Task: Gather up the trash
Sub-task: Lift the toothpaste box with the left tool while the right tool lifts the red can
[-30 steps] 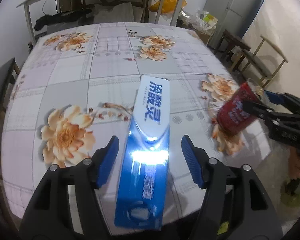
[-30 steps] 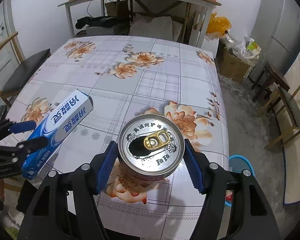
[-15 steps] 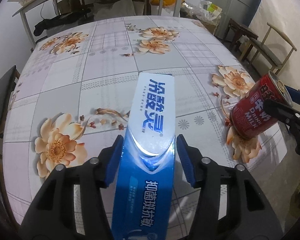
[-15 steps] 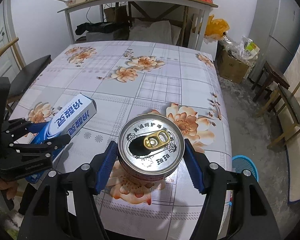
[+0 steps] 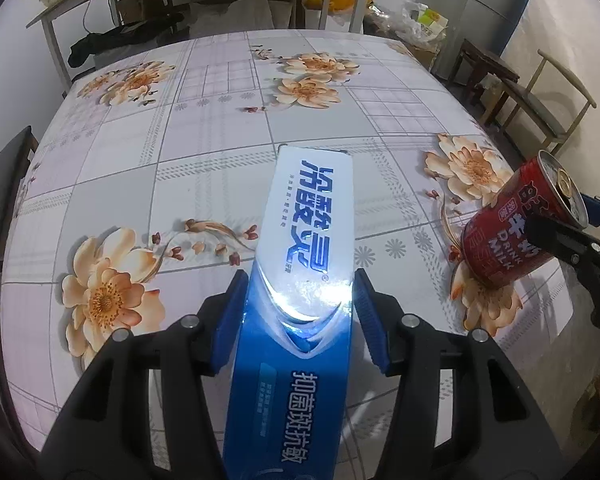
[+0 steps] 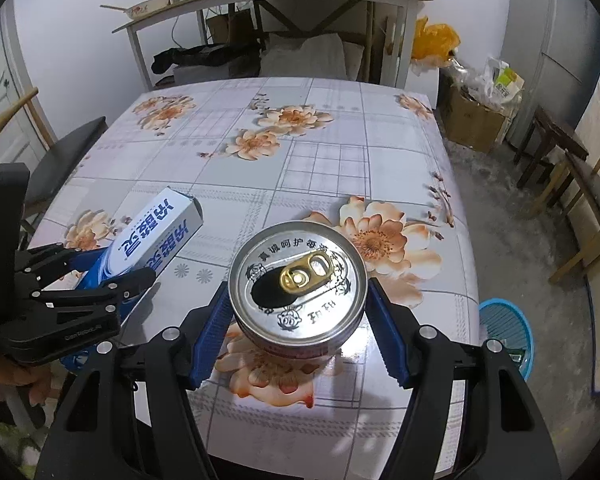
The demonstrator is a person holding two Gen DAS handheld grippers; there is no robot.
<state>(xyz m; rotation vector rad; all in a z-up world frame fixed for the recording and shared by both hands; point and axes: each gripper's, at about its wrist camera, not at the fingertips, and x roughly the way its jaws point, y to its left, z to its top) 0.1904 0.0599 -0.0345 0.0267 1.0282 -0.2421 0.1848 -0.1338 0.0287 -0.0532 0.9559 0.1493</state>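
Basket [image 6: 508, 332] beside table [image 6: 340, 140] appears only from right wrist.

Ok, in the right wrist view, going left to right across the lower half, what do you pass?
Left gripper → blue-and-white toothpaste box → opened can held in the right gripper's jaws → blue basket on the floor beyond the table edge.

left gripper [image 5: 300, 312]: angled down, jaws closing, pads touching toothpaste box [image 5: 308, 240] | right gripper [image 6: 298, 316]: angled down, pads clamped on can [image 6: 298, 280] | hand [image 6: 4, 376]: under left gripper
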